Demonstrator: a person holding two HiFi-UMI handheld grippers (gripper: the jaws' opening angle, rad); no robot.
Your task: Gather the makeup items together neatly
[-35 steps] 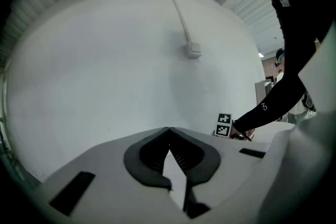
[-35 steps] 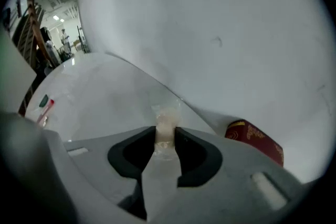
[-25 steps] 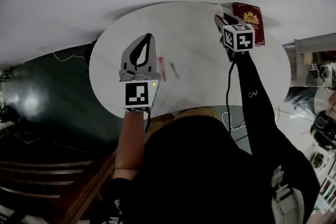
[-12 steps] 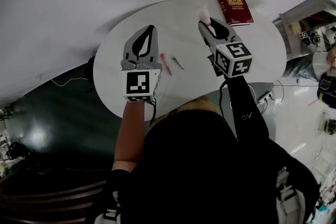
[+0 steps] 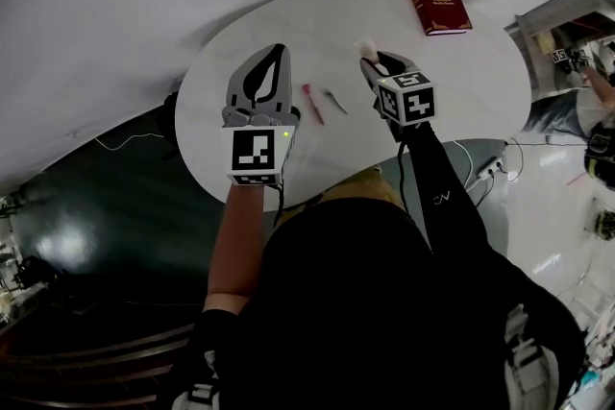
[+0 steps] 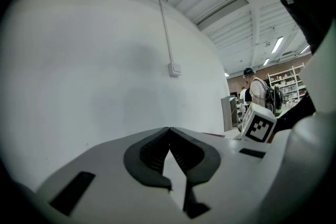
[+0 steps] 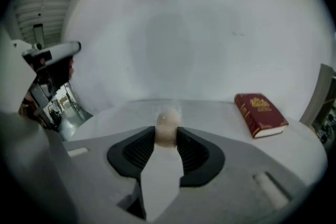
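On the round white table (image 5: 461, 82) lie a thin pink makeup stick (image 5: 312, 103) and a slim dark pencil-like item (image 5: 335, 101), side by side near the middle. My right gripper (image 5: 371, 60) is just right of them and holds a small pale beige makeup sponge (image 5: 366, 46) between its pads. In the right gripper view the sponge (image 7: 167, 126) sits squeezed at the tips of that gripper (image 7: 167, 138), whose jaws are opening slightly. My left gripper (image 5: 277, 51) hovers left of the pink stick, shut and empty, its tips (image 6: 169, 131) touching.
A dark red hardcover book (image 5: 436, 0) lies at the table's far right edge, also in the right gripper view (image 7: 260, 114). A white wall stands behind the table. Dark floor lies to the left, cables and clutter to the right.
My right gripper has carried the sponge from beside the book leftward and nearer, to the pink stick and dark item. The left gripper has hardly moved.
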